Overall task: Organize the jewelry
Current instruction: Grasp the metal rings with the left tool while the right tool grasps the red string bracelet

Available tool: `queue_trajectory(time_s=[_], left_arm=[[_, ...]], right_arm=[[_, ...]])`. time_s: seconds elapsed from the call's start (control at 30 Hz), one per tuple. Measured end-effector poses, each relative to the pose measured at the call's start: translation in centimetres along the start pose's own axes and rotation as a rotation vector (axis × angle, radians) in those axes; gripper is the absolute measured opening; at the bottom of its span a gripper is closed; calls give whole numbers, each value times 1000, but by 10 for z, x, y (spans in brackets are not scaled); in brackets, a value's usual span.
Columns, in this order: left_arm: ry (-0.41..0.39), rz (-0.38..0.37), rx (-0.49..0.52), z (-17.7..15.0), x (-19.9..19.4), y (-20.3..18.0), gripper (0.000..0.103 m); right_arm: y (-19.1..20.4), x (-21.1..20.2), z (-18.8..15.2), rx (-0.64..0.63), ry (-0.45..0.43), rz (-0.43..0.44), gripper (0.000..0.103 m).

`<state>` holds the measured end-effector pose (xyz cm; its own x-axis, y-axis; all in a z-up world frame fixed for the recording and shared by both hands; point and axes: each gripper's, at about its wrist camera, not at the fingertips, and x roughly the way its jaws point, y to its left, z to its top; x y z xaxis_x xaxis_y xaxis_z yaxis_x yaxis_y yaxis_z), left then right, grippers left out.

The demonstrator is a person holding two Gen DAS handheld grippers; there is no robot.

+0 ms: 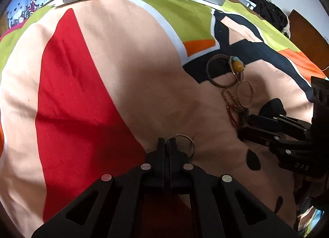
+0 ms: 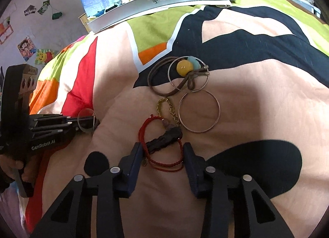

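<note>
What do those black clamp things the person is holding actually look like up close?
Each hand-held gripper is matte black plastic with two flat fingers on angled struts with triangular cut-outs, joined by round silver pivot pins. The left hand-held gripper carries white "GenRobot.AI" lettering on its side. The right hand-held gripper has dark blue finger pads. No cables show.

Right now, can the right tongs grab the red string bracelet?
Probably yes. The right tongs are open with the red string bracelet lying between the fingers, and nothing covers it except a dark charm lying across it.
</note>
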<state>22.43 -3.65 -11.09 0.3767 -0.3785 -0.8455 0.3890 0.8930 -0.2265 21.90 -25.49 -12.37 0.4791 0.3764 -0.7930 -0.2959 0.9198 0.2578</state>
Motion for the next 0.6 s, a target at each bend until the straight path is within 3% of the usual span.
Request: queue_trajectory(time_s=[0.17,0.6], left_arm=[[-2,-3,-2,-9,-7,-13,1],[-11,-6,2,-18,-14,-50,1]], right_arm=[[1,-3,-4,17,-4,-2,12],[-7,-39,-18,72,-97,-46,7]])
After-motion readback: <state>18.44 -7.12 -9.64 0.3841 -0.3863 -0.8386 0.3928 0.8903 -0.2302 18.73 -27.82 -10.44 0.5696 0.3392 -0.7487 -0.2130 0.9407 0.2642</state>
